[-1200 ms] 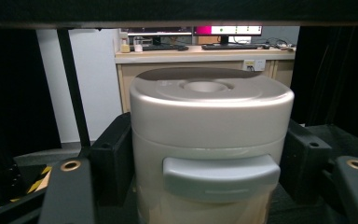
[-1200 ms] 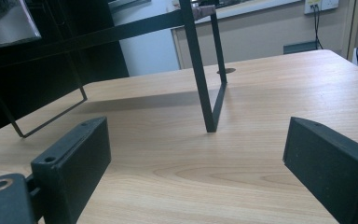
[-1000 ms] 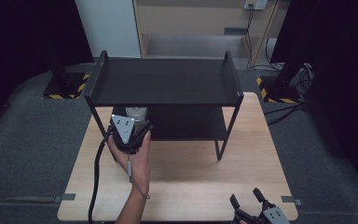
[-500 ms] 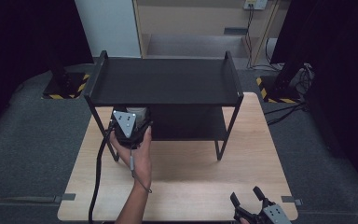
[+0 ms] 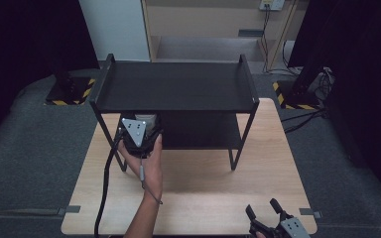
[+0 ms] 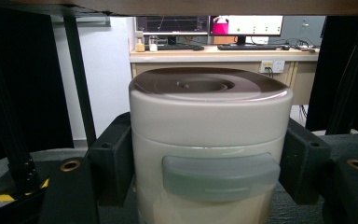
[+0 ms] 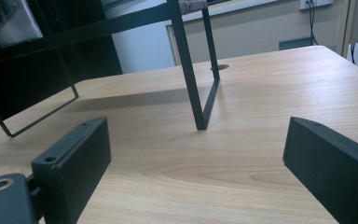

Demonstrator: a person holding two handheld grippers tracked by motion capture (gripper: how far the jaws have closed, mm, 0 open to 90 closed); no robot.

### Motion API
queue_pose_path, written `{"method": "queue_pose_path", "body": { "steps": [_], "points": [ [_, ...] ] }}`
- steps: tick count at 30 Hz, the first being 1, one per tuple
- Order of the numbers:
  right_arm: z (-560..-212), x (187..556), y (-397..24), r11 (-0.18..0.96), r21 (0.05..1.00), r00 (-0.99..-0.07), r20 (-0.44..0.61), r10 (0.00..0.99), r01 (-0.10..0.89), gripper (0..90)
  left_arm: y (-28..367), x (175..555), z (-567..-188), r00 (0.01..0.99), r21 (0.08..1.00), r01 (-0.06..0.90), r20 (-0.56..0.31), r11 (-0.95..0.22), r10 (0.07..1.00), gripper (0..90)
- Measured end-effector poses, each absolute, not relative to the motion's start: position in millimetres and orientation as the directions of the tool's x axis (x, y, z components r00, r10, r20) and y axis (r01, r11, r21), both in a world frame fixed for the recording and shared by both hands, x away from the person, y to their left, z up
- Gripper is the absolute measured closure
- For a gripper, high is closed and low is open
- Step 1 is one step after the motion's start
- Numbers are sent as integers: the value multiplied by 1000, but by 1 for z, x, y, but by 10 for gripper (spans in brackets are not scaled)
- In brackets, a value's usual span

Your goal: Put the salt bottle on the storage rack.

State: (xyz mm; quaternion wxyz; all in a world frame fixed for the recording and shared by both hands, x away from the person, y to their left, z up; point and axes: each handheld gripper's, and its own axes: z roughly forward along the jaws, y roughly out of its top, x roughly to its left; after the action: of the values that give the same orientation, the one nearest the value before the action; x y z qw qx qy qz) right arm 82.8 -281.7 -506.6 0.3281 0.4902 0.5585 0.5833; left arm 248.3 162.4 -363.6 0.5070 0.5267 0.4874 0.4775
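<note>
Left gripper view, cream container [image 6: 209, 140] clamped between left tongs [image 6: 209, 172]

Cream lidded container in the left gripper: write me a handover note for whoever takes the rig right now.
Left gripper: shut on the cream round plastic container with a grey front latch, held at the left end of the black metal two-tier shelf rack, under its top shelf.
Right gripper: open, holding nothing, low at the near right edge of the light wooden table.
Done: container gripped.
Left: whether it rests on the lower shelf is unclear; release only once it does.
</note>
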Motion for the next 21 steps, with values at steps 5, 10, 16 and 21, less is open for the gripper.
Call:
{"method": "queue_pose_path", "body": {
  "steps": [5,10,16,21],
  "points": [
    [-507,83,-281,-163,972,-305,209,929,169,76,162,249,-364,65,1000,28,11,-13,998,301],
    [-507,84,-280,-164,972,-307,209,928,166,76,162,249,-364,66,999,30,12,-14,998,295],
    [-505,85,-280,-162,973,-313,207,927,164,75,164,247,-364,80,1000,6,-13,13,997,201],
    [-505,84,-280,-164,972,-316,211,925,167,73,162,244,-363,73,1000,15,8,-9,997,143]
  ]
}}
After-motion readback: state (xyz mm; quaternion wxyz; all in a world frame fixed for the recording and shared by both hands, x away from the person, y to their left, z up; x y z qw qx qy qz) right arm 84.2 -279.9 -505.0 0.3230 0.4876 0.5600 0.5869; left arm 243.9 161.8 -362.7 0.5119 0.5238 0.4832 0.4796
